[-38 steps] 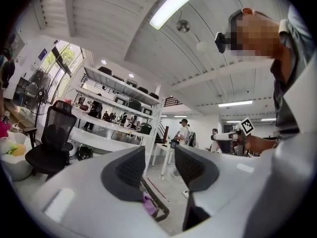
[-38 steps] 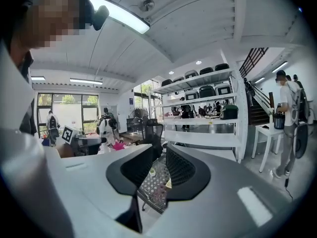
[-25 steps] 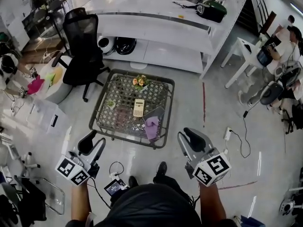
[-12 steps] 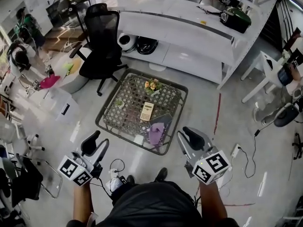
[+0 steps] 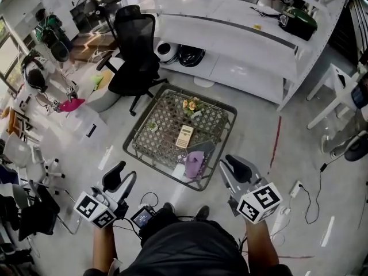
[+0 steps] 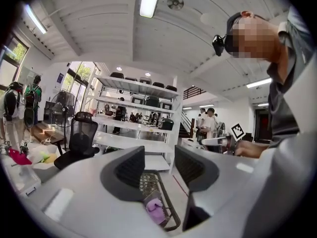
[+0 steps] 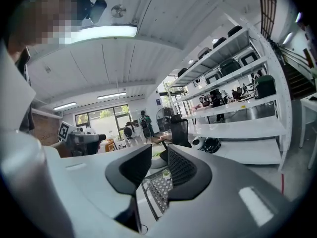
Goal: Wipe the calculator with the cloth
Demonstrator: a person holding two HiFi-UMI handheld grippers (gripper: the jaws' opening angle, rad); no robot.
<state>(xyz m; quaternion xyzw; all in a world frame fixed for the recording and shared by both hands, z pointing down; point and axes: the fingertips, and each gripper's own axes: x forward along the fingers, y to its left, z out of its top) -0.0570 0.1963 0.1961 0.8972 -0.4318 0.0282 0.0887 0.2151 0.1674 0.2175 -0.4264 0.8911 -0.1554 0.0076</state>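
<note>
A beige calculator (image 5: pixel 185 136) lies in the middle of a low woven-top table (image 5: pixel 144 148). A purple cloth (image 5: pixel 194 164) sits crumpled near the table's front edge, a little right of the calculator. My left gripper (image 5: pixel 119 177) hangs over the floor, short of the table's front left corner, open and empty. In the left gripper view the cloth (image 6: pixel 154 206) shows low between the spread jaws of the left gripper (image 6: pixel 158 165). My right gripper (image 5: pixel 238 167) hovers just off the table's front right corner. The jaws of the right gripper (image 7: pixel 159 165) stand a narrow gap apart with nothing between them.
A small flower pot (image 5: pixel 191 104) and a tiny plant (image 5: pixel 152 126) stand on the table behind the calculator. A black office chair (image 5: pixel 137 50) is at the far left, a long white shelf unit (image 5: pixel 241 36) behind. Cables and a power strip (image 5: pixel 296 188) lie on the floor.
The head view has swung, so the table now sits further right and nearer. Both grippers stay low in front of the person, shifted slightly, with nothing taken hold of.
</note>
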